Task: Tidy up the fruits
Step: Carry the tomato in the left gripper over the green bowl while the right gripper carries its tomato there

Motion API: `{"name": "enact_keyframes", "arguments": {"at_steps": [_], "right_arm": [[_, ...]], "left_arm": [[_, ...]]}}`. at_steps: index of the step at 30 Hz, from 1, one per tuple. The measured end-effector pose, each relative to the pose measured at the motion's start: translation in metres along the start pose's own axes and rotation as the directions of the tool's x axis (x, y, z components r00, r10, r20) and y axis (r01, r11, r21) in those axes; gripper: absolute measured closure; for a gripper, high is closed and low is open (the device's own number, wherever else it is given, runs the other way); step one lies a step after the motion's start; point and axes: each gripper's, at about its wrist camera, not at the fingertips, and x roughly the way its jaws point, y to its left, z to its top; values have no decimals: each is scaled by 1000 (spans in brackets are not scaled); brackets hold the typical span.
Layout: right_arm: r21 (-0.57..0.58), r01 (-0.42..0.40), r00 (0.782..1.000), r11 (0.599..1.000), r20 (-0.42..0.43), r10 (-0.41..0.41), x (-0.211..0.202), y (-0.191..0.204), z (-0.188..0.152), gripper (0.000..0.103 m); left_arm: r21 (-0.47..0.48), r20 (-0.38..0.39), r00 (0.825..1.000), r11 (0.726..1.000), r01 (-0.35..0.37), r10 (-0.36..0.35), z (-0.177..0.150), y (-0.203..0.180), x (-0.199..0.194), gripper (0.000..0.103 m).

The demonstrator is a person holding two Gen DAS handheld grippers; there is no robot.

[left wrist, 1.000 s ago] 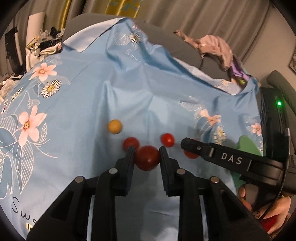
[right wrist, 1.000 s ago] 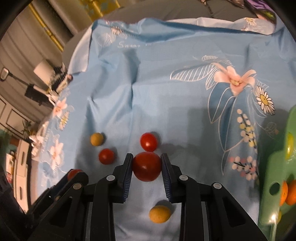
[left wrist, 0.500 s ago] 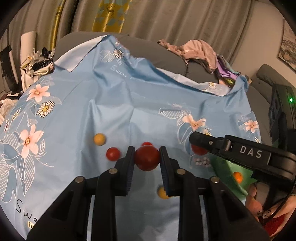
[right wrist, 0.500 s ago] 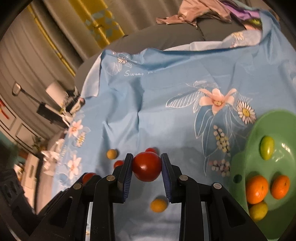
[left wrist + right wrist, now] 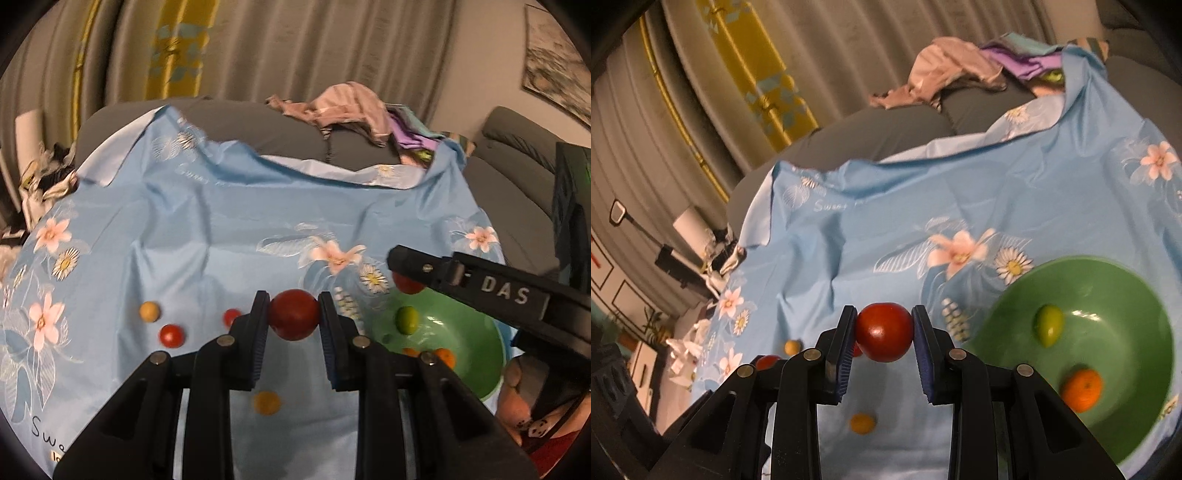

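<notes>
Now both round red tomatoes have been lifted off the blue floral cloth (image 5: 207,229): left claw (image 5: 294,320) clamped on one tomato (image 5: 294,319), right claw (image 5: 884,332) on the other (image 5: 884,331), green plastic bowl (image 5: 1145,288) brought into reach.

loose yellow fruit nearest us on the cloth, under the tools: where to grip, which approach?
Judging by its shape, the small yellow fruit is round with no stem or handle showing, so take it across its widest middle. It lies alone on the flat blue cloth, clear of the other fruit, so coming straight down from above looks best. Both the left tool and the right tool already hold red fruits.
</notes>
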Motion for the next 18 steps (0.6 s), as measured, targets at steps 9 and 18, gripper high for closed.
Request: {"name": "enact_keyframes", "arguments": {"at_steps": [9, 18], "right_arm": [[43, 39, 997, 998, 59, -41, -24, -35, 9, 72], [91, 113, 991, 989, 64, -119, -40, -79, 14, 72]], "left_arm": [[65, -1, 999, 997, 40, -40, 6, -51, 6, 77], [108, -43, 996, 990, 86, -82, 3, -93, 30, 76]]}}
